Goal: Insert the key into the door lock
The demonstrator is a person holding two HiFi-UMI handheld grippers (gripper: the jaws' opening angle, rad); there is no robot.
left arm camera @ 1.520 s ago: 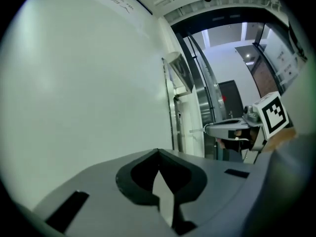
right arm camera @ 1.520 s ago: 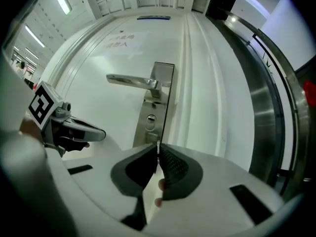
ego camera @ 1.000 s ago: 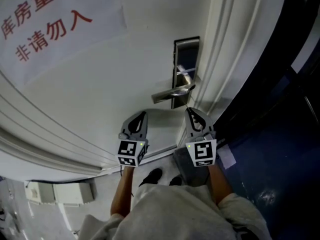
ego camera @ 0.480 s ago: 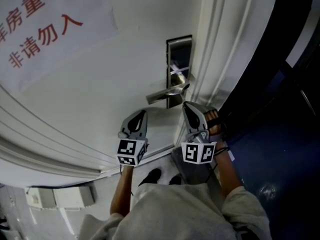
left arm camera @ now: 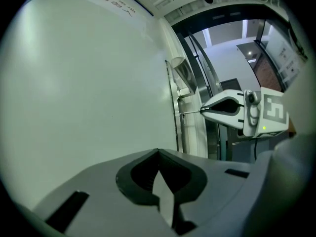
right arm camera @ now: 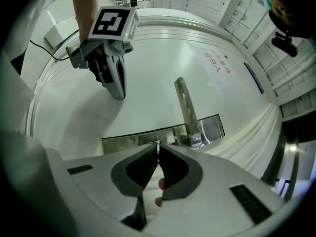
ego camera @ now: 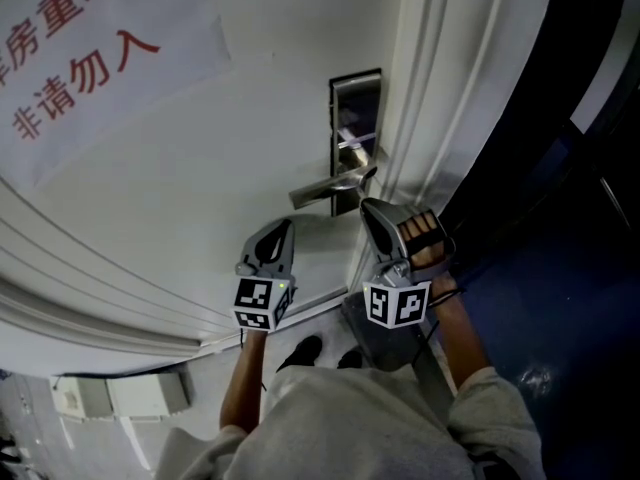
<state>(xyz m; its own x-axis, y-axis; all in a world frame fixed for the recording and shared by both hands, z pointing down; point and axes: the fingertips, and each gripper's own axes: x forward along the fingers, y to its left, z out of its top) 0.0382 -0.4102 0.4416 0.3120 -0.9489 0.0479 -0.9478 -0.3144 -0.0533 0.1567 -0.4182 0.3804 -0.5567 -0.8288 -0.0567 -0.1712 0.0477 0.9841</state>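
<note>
A steel lock plate (ego camera: 356, 103) with a lever handle (ego camera: 325, 187) sits on the white door (ego camera: 200, 168). My right gripper (ego camera: 368, 206) points level at the plate just below the handle. It is shut on a thin metal key (left arm camera: 190, 113), whose shaft spans the gap from the jaws to the plate. In the right gripper view the key (right arm camera: 158, 143) shows as a sliver between the closed pads, against the plate (right arm camera: 133, 140), with the handle (right arm camera: 185, 107) above. My left gripper (ego camera: 289, 226) hovers shut and empty to the left, close to the door.
A paper sign with red characters (ego camera: 90, 48) is stuck on the door's upper left. The moulded door frame (ego camera: 440, 88) runs along the right, with a dark blue surface (ego camera: 560, 268) beyond. The person's shoes (ego camera: 305, 351) and a white box (ego camera: 120, 393) are below.
My right gripper has rolled about its own axis at the lock, bringing the holding hand round to its right side. The left gripper has stayed put.
</note>
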